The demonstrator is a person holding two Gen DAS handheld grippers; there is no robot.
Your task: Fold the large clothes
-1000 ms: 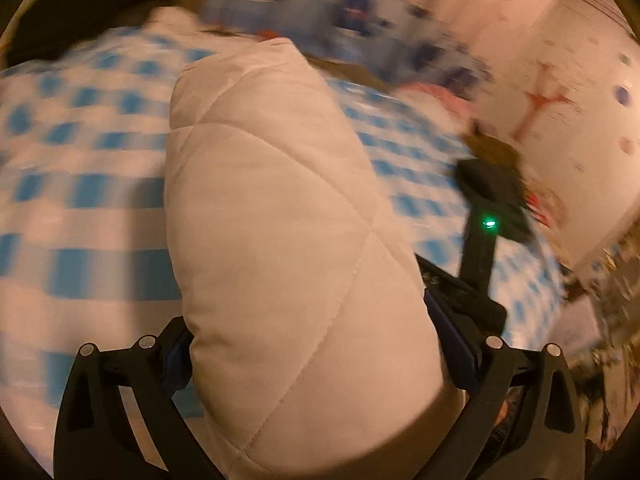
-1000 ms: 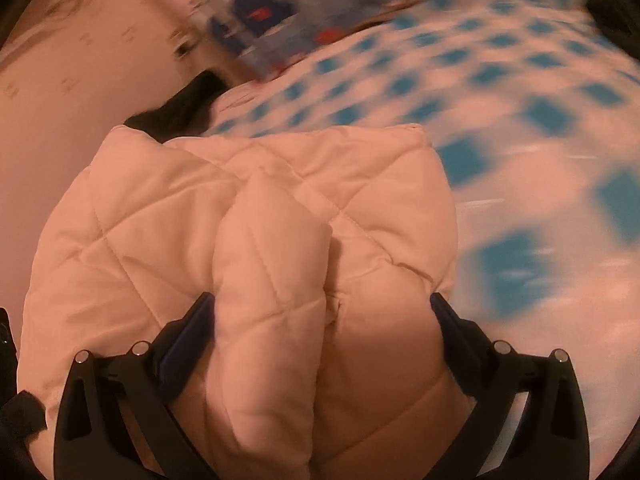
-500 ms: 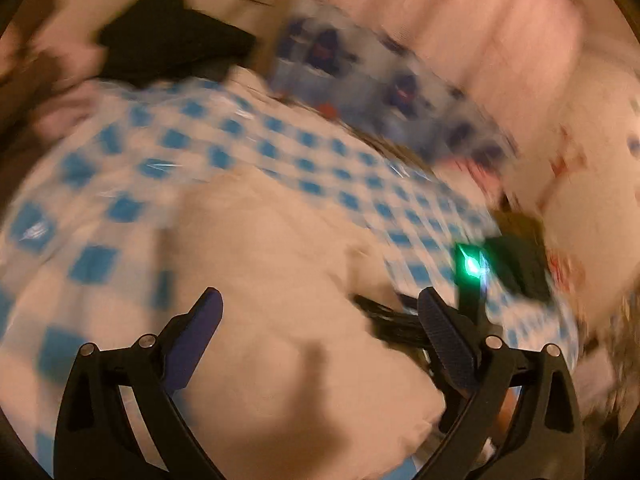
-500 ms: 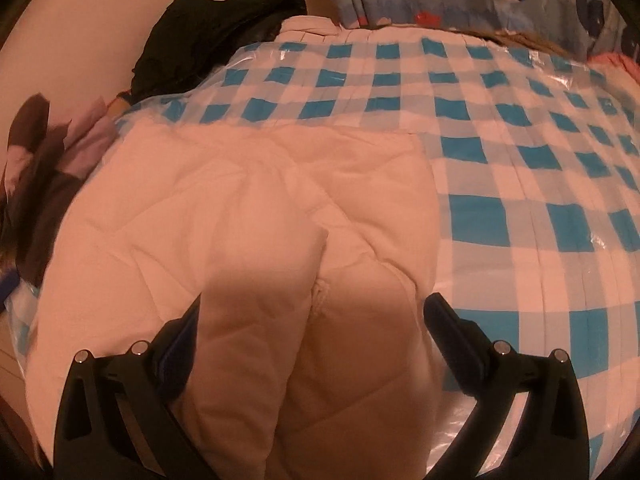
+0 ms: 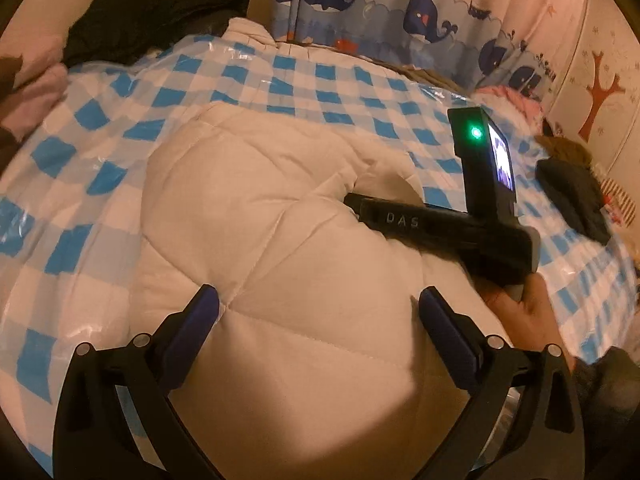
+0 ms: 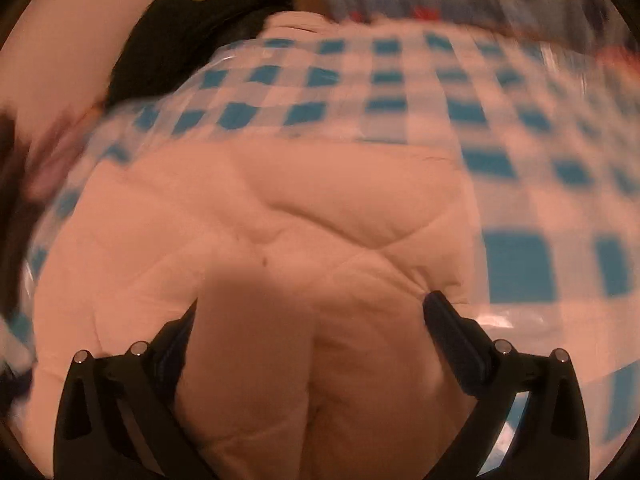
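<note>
A white quilted puffer jacket (image 5: 260, 208) lies bundled on the blue-and-white checked cover (image 5: 72, 168). My left gripper (image 5: 318, 312) hangs open just above its near part, nothing between the fingers. My right gripper (image 6: 312, 312) is open wide, with a thick fold of the jacket (image 6: 280, 240) bulging between its fingers; whether the pads press it I cannot tell. The right gripper's black body (image 5: 460, 228) with a green light shows in the left wrist view, lying across the jacket's right side, held by a hand (image 5: 524, 316).
A black garment (image 5: 152, 4) lies at the far left corner, pink and brown clothes (image 5: 24, 88) at the left edge. A whale-print curtain (image 5: 380, 12) hangs behind. A dark garment (image 5: 572, 196) and pink items lie at the right edge.
The left gripper let go of the jacket and drew back above it; the jacket dropped onto the cover. The right gripper still straddles the same fold and is moving, its view blurred.
</note>
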